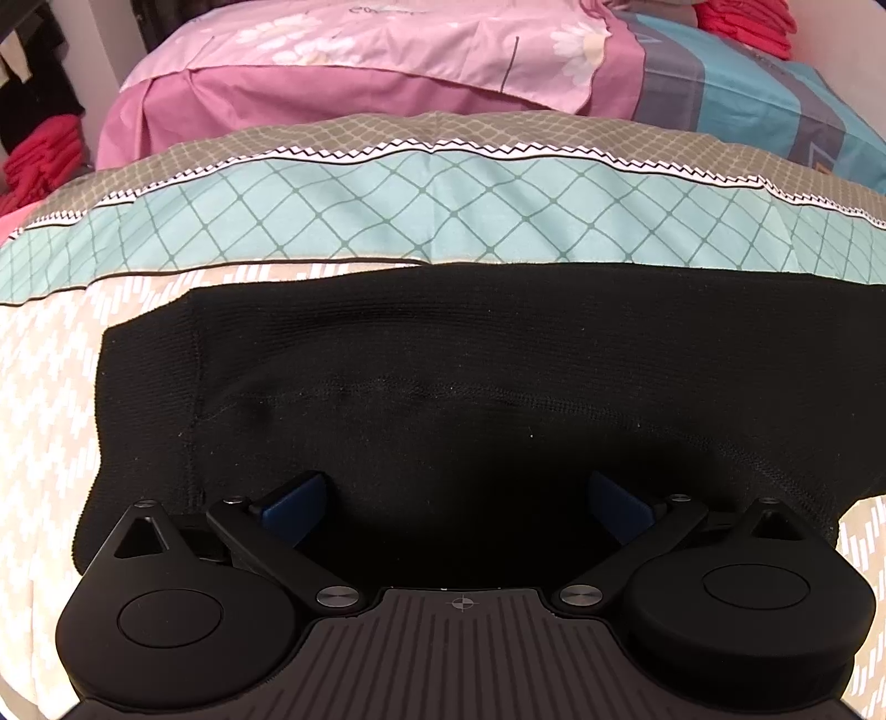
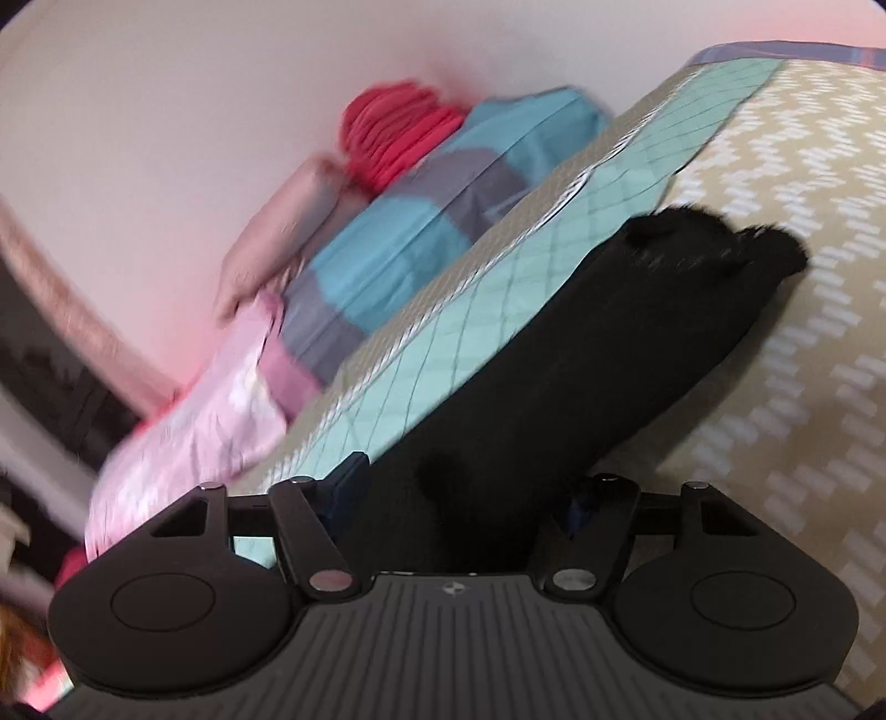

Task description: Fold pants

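**Black pants laid across the bed, a hand-held gripper at each end**

The left hand-held gripper (image 1: 459, 501) hangs low over the near edge of the black pants (image 1: 443, 399), its two blue-padded fingers (image 1: 296, 495) spread wide with only dark cloth showing between them; nothing is pinched. The right hand-held gripper (image 2: 465, 493) also has its fingers apart, and a bunched part of the black pants (image 2: 554, 376) runs up between them. Whether the pads actually press that cloth cannot be told, since the right view is blurred.

The left wrist view shows the wide, ribbed end of the garment lying flat, with a stitched seam running down near its left edge. The right wrist view shows instead the long narrow stretch of the pants running away to a rumpled far end.

The pants rest on the bed's quilt (image 1: 50, 387), beige with white zigzag marks, with a teal diamond-lattice band (image 1: 443, 205) just beyond the cloth. Farther off lie a pink flowered cover (image 1: 360, 50) and a blue-and-grey cover (image 1: 775, 105) to its right. A stack of folded red cloth (image 1: 747, 25) sits at the far right corner, and another red stack (image 1: 44, 160) at the far left, beside dark hanging clothes. In the right view only one red stack (image 2: 398, 133) appears, against a pale wall.

No readable writing shows in either view.
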Action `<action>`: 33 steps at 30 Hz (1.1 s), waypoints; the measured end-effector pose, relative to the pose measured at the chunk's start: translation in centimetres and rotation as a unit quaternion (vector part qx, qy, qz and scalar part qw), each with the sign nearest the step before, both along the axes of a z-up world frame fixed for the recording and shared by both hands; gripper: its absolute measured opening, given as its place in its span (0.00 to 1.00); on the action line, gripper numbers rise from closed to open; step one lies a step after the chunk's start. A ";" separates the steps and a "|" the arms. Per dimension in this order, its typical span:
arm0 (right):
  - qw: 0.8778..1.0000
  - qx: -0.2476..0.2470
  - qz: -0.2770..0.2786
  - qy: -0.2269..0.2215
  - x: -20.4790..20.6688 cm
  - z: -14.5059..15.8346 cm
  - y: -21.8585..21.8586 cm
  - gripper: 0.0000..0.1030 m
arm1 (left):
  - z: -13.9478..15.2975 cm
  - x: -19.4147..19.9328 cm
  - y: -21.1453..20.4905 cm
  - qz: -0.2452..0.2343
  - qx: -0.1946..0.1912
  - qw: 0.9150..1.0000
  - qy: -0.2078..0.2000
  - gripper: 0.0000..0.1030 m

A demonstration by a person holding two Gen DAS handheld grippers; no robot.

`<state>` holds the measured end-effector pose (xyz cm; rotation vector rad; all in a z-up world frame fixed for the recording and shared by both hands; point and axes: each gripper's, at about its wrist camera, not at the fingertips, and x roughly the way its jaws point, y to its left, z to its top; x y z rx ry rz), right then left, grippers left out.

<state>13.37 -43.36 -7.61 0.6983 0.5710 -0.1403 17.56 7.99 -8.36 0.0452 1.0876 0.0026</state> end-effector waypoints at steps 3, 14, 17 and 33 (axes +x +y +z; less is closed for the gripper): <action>0.999 -0.023 -0.018 0.023 0.6 -0.1 -0.8 0.27 | 0.1 0.2 -0.1 0.002 0.002 1.000 0.005 1.00; 0.939 -0.342 0.031 -0.013 0.0 6.5 11.3 0.23 | 3.5 -0.3 0.0 0.039 0.045 0.998 -0.009 1.00; 0.877 -0.461 0.106 -0.084 -2.7 6.8 19.4 0.23 | 4.0 -0.5 0.3 0.050 0.072 0.996 -0.013 1.00; 0.658 -0.650 0.359 -0.126 -8.2 -2.9 35.2 0.24 | 4.2 -1.5 3.4 0.091 0.084 0.992 -0.012 1.00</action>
